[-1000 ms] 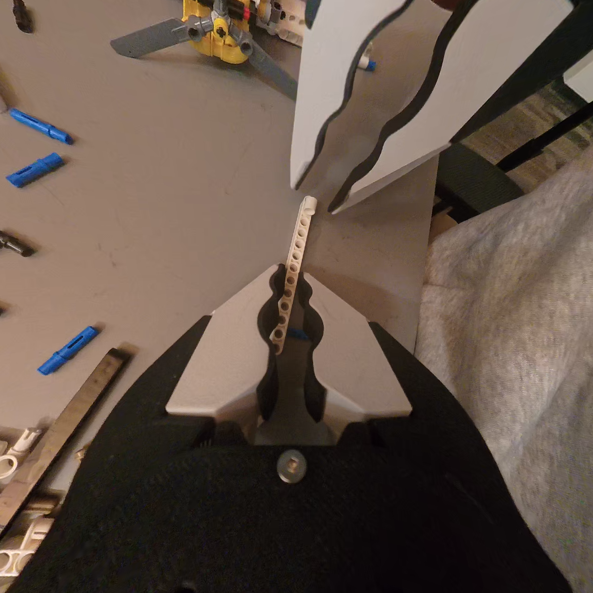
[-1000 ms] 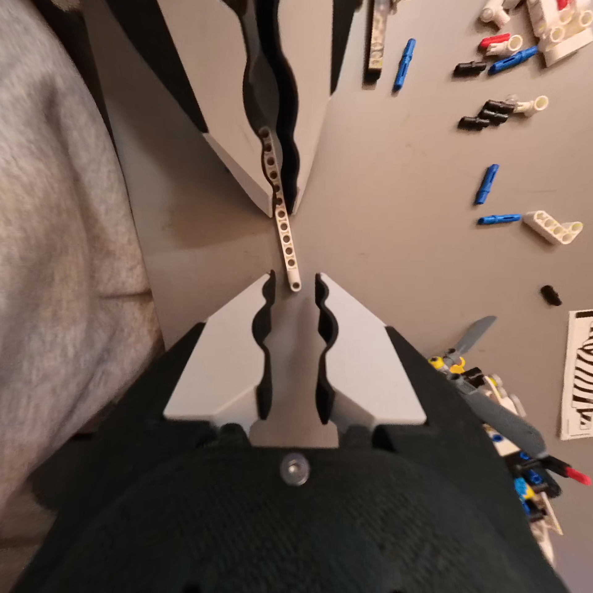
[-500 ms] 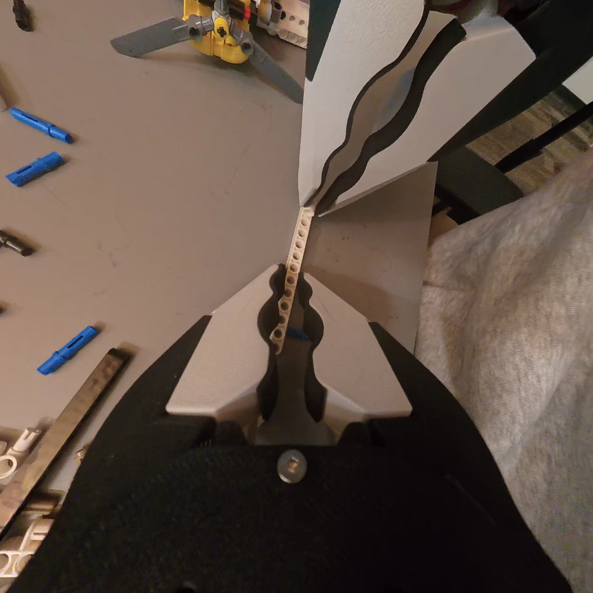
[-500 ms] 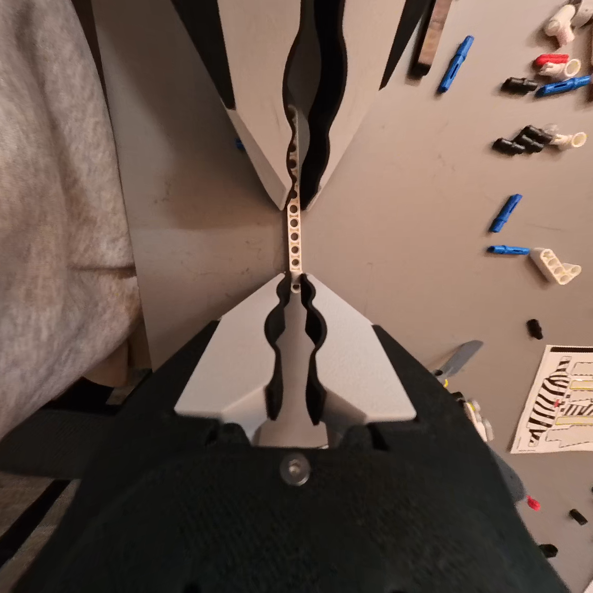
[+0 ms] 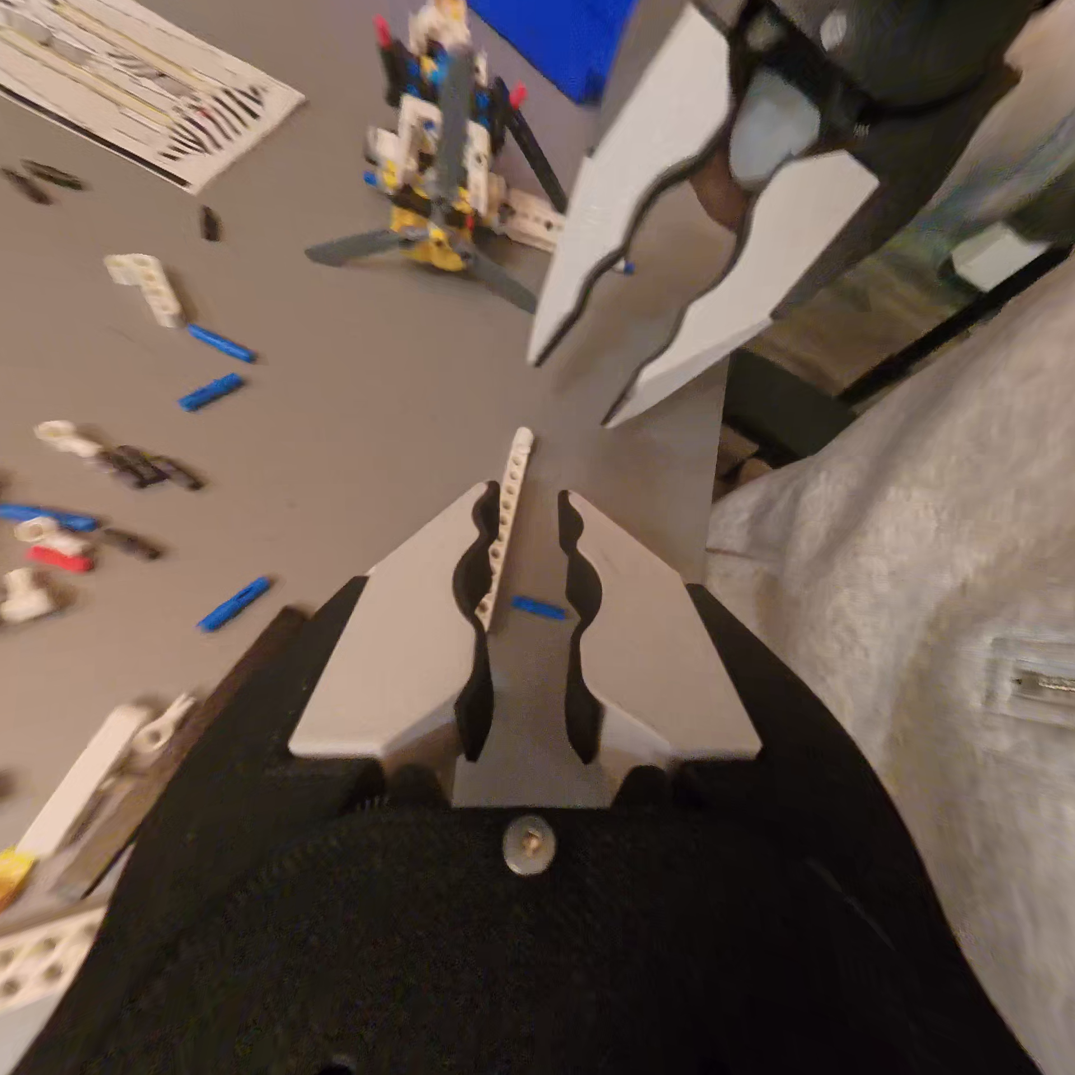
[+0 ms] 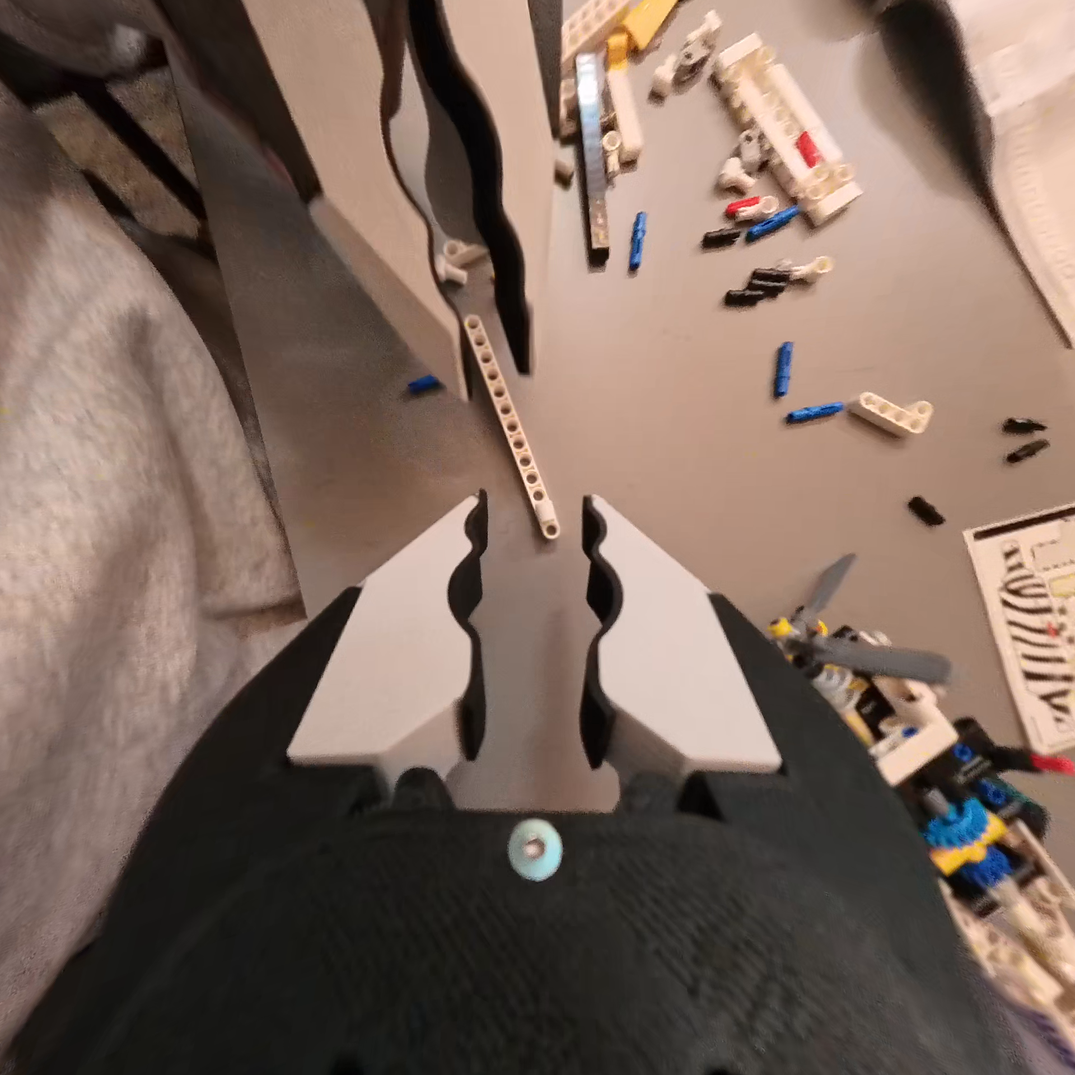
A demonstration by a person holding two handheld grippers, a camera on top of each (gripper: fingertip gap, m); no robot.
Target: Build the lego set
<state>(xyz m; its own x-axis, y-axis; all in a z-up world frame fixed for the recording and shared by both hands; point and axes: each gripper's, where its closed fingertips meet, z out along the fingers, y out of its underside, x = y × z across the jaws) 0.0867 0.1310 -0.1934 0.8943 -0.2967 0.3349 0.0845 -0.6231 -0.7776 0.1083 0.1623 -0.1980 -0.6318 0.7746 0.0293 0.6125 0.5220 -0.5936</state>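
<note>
White plastic, long and thin with a row of holes, the lego beam (image 6: 512, 427) lies flat on the grey surface (image 6: 669, 419), untouched between the wide-open right tool (image 6: 534, 505) and the wide-open left tool (image 5: 526, 493), its long axis running tool to tool. Farther off, the half-built yellow-and-white propeller model (image 5: 433, 192) stands unfinished, and loose blue pins (image 6: 782, 369) lie unfitted.

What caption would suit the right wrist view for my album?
Open right claw faces a long white holed beam lying on the grey table, scattered Lego pieces beyond.
</note>
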